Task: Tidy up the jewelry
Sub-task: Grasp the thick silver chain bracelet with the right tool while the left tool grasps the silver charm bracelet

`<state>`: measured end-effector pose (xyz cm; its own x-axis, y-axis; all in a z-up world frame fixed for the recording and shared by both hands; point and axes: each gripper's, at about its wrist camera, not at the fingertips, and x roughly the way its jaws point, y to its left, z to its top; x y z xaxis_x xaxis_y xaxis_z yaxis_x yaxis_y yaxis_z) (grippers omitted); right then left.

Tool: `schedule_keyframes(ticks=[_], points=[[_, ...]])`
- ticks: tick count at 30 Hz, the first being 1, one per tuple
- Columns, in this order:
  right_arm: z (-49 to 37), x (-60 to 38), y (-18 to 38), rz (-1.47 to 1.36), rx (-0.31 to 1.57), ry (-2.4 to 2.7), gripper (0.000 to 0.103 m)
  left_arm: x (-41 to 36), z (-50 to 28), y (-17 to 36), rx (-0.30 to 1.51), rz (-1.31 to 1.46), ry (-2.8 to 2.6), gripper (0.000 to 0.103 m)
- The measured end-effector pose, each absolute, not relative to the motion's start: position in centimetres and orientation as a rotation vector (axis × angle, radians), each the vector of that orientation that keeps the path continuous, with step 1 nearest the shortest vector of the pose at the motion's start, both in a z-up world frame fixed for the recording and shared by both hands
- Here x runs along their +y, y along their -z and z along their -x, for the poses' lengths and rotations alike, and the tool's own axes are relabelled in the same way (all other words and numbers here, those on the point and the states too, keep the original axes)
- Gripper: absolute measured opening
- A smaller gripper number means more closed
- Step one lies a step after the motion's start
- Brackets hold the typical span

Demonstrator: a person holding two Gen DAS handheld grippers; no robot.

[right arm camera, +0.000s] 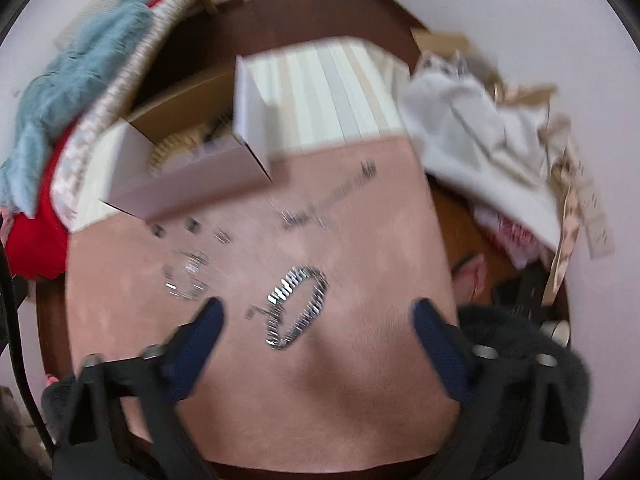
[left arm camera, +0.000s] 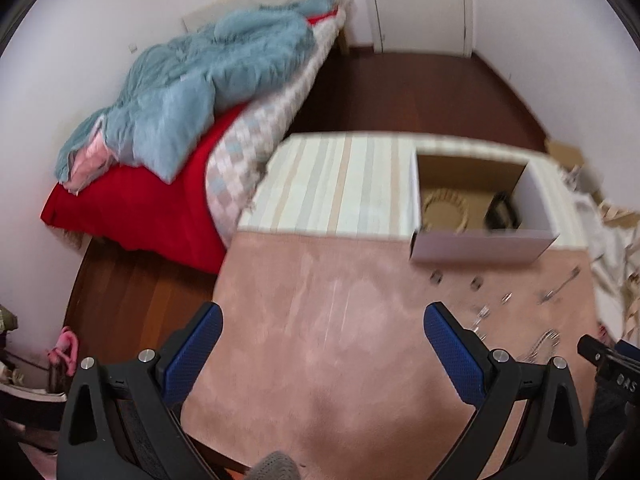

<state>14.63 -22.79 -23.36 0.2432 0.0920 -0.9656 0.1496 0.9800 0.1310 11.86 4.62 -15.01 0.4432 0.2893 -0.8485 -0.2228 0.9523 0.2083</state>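
Note:
Silver jewelry lies scattered on a pink cloth (right arm camera: 360, 360). A chunky silver bracelet (right arm camera: 298, 306) lies just ahead of my right gripper (right arm camera: 316, 314), which is open and empty above it. A thinner chain (right arm camera: 186, 276) lies to its left, small pieces (right arm camera: 192, 226) beyond, and a long blurred necklace (right arm camera: 328, 200) further back. An open white cardboard box (right arm camera: 188, 168) holds a beaded ring and a dark item. My left gripper (left arm camera: 322, 320) is open and empty over bare pink cloth (left arm camera: 320, 300); the box (left arm camera: 480, 208) and jewelry (left arm camera: 480, 314) show to its right.
A striped cloth (left arm camera: 340, 184) covers the table's far part. A bed with a red sheet and blue blanket (left arm camera: 192, 92) stands left. A heap of white cloth and paper (right arm camera: 480, 132) lies at the right edge. Dark wooden floor (left arm camera: 400, 88) lies beyond.

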Motion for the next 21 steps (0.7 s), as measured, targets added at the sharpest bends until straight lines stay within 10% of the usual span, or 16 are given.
schedule_keyframes(ticks=[10,13,21], points=[[-14.3,-21.3,29.7,-0.169,1.351,0.111,0.048,4.4,-12.3,20.9,1.21,-0.107,-0.305,0.103],[-14.1,-20.9,29.8,-0.134,1.323,0.118,0.008,3.1,-12.6,21.9,1.224,-0.112,-0.239,0.103],[-13.3,-24.3,29.9,-0.191,1.33,0.131,0.008,-2.7,-13.7,24.6,1.272,-0.19,-0.035,0.102]])
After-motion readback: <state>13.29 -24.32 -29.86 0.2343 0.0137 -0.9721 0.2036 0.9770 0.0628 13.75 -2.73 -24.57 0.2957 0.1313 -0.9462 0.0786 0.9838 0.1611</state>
